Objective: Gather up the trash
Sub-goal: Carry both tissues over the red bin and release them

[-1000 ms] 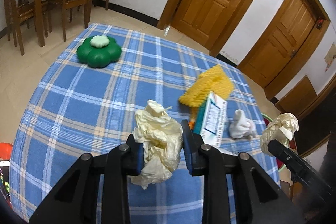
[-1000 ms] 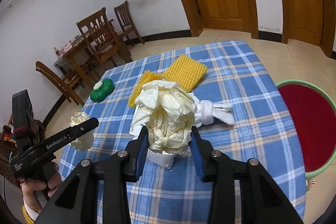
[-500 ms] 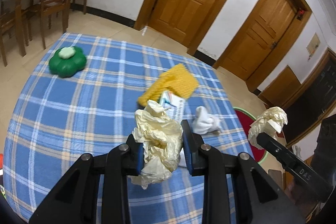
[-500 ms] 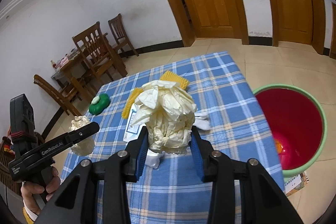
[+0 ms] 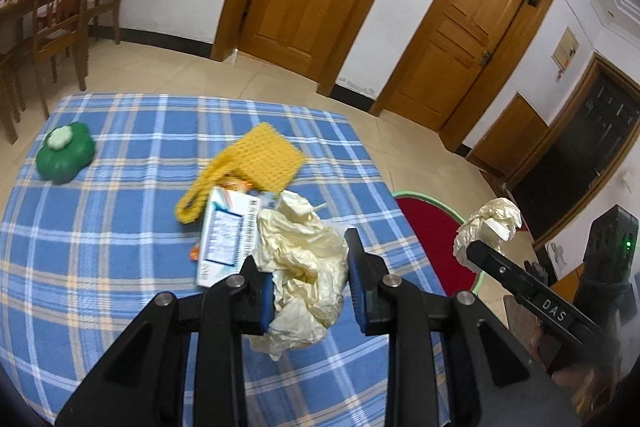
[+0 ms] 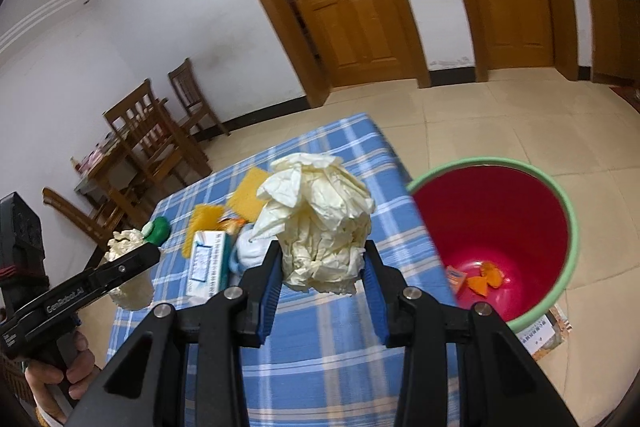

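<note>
Right tool: jaws pinching a crumpled cream paper wad, held clear above the table near its edge. Left tool: jaws likewise pinching a second cream wad, held over the blue plaid cloth.

Governing relation: the red bin, green-rimmed, stands on the floor just beside the table edge, to the right of and below the right tool. The right tool is judged the nearer of the two; its wad needs a short carry rightward to come over the opening. The left tool lies farther in over the table, with the bin ahead and to its right. Neither wad has a marked long axis.

Remaining on the table: a white and blue carton, two yellow foam nets, a small orange scrap, a white cloth bundle and a green flower-shaped object.

View differences: only the right wrist view shows the bin interior, containing orange scraps and a small packet. The left wrist view shows only a slice of the bin rim. The white bundle is hidden there behind the held wad.
</note>
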`<state>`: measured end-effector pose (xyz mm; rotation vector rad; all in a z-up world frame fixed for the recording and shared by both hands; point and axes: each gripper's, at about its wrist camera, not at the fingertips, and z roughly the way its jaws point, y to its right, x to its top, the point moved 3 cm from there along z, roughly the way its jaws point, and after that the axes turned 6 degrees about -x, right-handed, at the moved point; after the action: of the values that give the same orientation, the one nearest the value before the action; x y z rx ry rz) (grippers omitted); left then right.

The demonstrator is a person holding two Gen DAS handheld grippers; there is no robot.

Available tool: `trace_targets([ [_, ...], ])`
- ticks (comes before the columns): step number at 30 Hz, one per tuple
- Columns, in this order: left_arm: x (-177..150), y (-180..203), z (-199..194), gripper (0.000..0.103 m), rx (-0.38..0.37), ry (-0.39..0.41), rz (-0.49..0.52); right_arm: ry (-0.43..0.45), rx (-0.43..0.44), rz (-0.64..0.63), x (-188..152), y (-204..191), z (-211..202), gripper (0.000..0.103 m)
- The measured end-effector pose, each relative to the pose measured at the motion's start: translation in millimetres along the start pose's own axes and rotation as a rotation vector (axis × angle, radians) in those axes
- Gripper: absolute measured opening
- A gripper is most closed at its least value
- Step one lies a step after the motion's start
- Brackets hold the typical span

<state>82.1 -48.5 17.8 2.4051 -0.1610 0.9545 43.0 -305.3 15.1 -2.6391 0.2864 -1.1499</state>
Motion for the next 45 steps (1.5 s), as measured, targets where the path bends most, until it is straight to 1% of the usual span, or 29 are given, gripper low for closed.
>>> trace_targets([
  [11, 5, 38, 39, 0.030, -0.039, -0.062, 0.075, 0.007, -0.045, 0.085, -1, 45, 1, 0.041],
  [19, 9, 66, 71, 0.030, -0.076, -0.105, 0.130, 0.009, -0.100, 0.151, 0, 82, 5, 0.041],
  [25, 6, 87, 98, 0.030, -0.105, -0.151, 0.166, -0.007, -0.132, 0.200, -3, 109, 15, 0.041],
  [32, 3, 109, 125, 0.030, -0.132, -0.183, 0.214, -0.044, -0.166, 0.244, -9, 136, 31, 0.042],
  [35, 1, 115, 138, 0.030, -0.142, -0.205, 0.224, -0.059, -0.180, 0.248, -12, 143, 35, 0.043],
  [37, 0, 120, 146, 0.030, -0.148, -0.216, 0.234, -0.071, -0.185, 0.249, -14, 147, 39, 0.046],
  [39, -2, 125, 151, 0.030, -0.158, -0.223, 0.240, -0.079, -0.193, 0.249, -15, 150, 41, 0.047],
  [45, -7, 133, 163, 0.030, -0.164, -0.247, 0.255, -0.081, -0.194, 0.249, -19, 156, 42, 0.056],
])
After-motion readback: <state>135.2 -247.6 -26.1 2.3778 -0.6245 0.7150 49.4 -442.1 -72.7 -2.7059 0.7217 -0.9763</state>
